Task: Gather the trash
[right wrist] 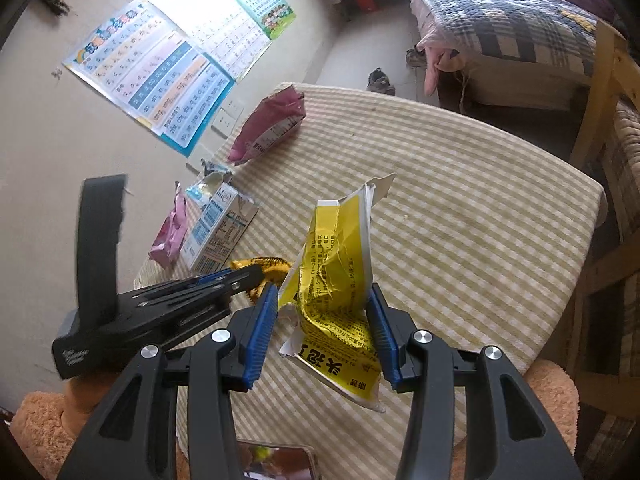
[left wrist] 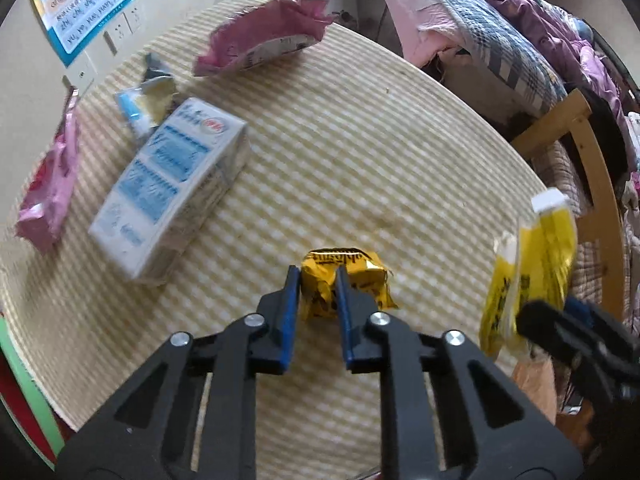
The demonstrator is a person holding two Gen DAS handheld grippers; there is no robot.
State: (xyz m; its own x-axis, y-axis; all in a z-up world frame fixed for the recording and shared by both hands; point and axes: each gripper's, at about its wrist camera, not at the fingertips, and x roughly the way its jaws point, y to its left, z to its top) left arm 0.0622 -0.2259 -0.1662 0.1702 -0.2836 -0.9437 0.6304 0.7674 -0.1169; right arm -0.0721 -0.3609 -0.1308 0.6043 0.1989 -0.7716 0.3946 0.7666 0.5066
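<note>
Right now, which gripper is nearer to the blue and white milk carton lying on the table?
Left. The left gripper, pinching the gold wrapper, sits just beside the milk carton. The right gripper holds the yellow packet farther out, beyond the left one.

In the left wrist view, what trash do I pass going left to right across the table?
Pink wrapper → white and blue carton → gold wrapper clamped in the left gripper → torn yellow packet held up by the right gripper.
</note>
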